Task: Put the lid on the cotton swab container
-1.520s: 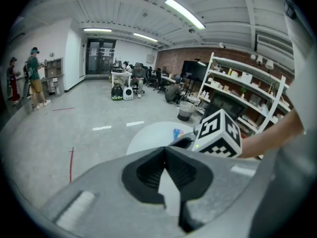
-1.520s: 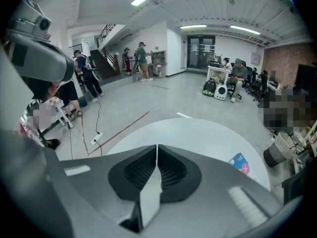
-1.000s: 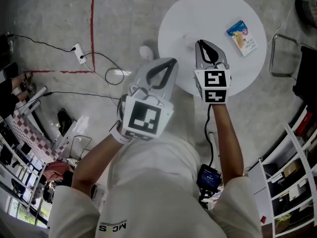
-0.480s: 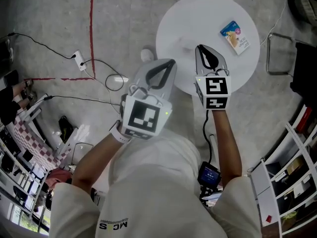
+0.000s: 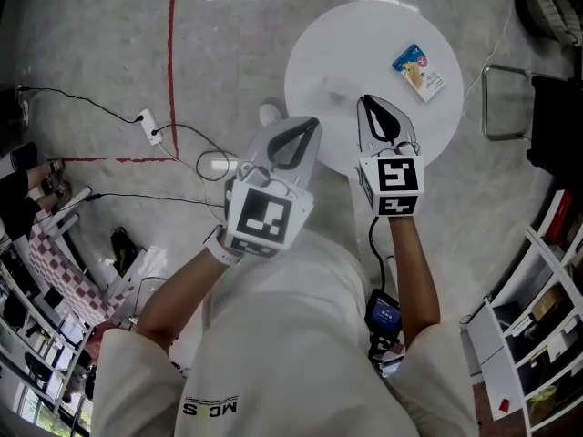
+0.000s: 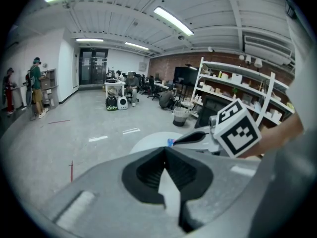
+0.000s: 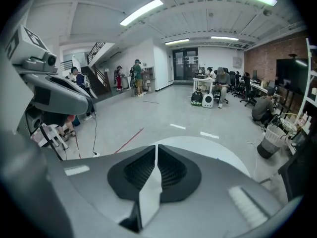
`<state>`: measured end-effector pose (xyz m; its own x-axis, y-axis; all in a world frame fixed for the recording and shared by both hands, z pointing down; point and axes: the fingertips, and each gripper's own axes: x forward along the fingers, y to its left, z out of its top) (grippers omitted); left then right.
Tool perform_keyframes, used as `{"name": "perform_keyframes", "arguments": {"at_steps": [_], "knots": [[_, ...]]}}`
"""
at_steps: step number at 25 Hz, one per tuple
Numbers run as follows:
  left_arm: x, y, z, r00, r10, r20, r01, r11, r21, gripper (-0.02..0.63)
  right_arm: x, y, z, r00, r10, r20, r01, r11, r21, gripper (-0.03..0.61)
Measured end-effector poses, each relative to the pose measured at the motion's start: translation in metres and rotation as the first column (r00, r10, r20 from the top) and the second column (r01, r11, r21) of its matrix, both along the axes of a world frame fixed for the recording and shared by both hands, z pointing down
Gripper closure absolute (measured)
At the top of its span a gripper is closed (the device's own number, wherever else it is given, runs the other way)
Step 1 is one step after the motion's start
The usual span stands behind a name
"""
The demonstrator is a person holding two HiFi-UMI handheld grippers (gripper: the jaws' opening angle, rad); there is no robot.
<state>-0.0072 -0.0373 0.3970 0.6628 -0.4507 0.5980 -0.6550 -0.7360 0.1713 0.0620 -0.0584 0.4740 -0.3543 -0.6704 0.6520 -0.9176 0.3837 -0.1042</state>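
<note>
Head view, big stuff first: you've got plenty of open floor (image 5: 100, 53) left of the round white counter (image 5: 364, 35), just cables (image 5: 187, 116) and a red line (image 5: 171, 44). Your left tool (image 5: 310, 127) is shut and empty, hanging by the counter's near-left edge. The right tool (image 5: 368, 107) is shut and empty too, over the near rim. A small blue pack (image 5: 419, 71) lies near the far-right rim, well apart from both. I can't tell whether that's the swab container.

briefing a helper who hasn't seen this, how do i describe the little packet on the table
Find the round white table before the person. Near its far right edge, beyond the right gripper, lies a small flat packet. It is the only brightly coloured thing on the white top, mostly blue.
</note>
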Motion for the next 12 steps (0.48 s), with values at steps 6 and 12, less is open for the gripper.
{"name": "perform_keyframes", "arguments": {"at_steps": [6,12], "knots": [[-0.004,0.007,-0.022,1.0,-0.017,-0.005,0.017,1.0,0.023,0.614,0.001,0.014,-0.034,1.0,0.003,0.012,-0.003,0.999,0.032,0.571],[-0.008,0.015,-0.042,0.999,-0.03,-0.014,0.03,0.999,0.043,0.614,0.0,0.028,-0.073,1.0,0.007,0.021,-0.008,0.997,0.078,0.571]]}}
